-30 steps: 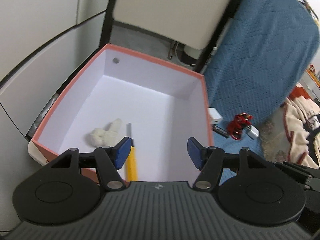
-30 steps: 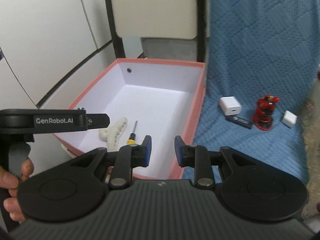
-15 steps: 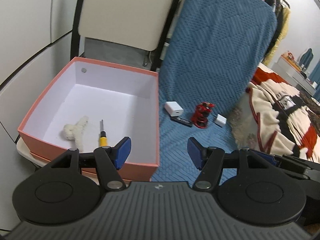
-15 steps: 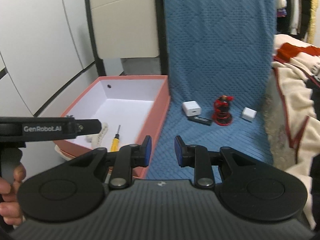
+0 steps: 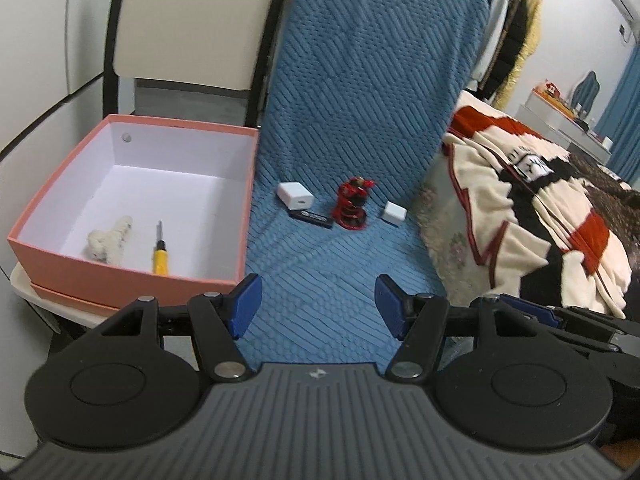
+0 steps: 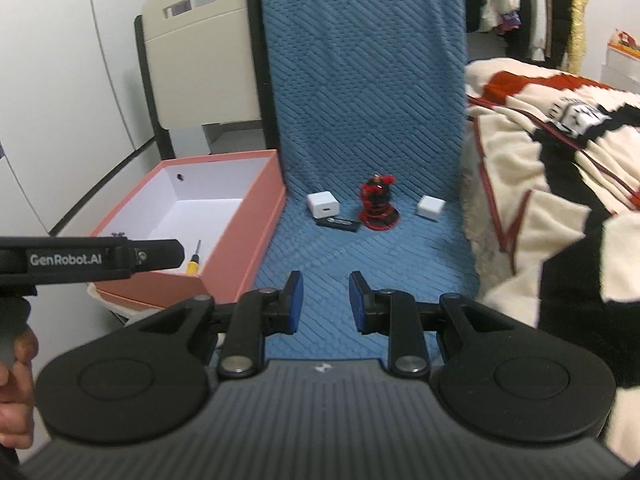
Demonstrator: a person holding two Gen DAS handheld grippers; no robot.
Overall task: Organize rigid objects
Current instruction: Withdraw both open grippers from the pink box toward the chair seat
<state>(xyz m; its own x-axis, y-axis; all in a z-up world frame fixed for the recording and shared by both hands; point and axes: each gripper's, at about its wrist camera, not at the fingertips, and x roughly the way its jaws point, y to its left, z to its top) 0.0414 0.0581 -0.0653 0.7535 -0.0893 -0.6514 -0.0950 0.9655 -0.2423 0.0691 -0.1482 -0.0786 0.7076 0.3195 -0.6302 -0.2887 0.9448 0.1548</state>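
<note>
A pink box (image 5: 244, 200) with a white inside stands at the left. In it lie a yellow-handled screwdriver (image 5: 161, 258) and a white fluffy toy (image 5: 108, 240). On the blue blanket (image 5: 340, 280) beside the box sit a white charger (image 5: 295, 197), a black stick (image 5: 312, 218), a red figurine (image 5: 352, 206) and a small white cube (image 5: 394, 213). My left gripper (image 5: 318, 300) hangs open and empty over the blanket's near part. My right gripper (image 6: 325, 300) hovers there too, jaws a narrow gap apart, nothing between. The right wrist view shows the figurine (image 6: 378, 202) and charger (image 6: 323, 206) ahead.
A cream chair back (image 6: 200, 72) rises behind the box, which rests on a cream seat. White cabinet doors (image 6: 60, 80) line the left. A red, black and cream blanket (image 6: 560, 160) covers the bed on the right. A hand (image 6: 16, 364) holds the left tool.
Both grippers have pulled back and swung right, away from over the box. The box now sits at the left and the blanket's objects lie ahead. Neither jaw gap changed.
</note>
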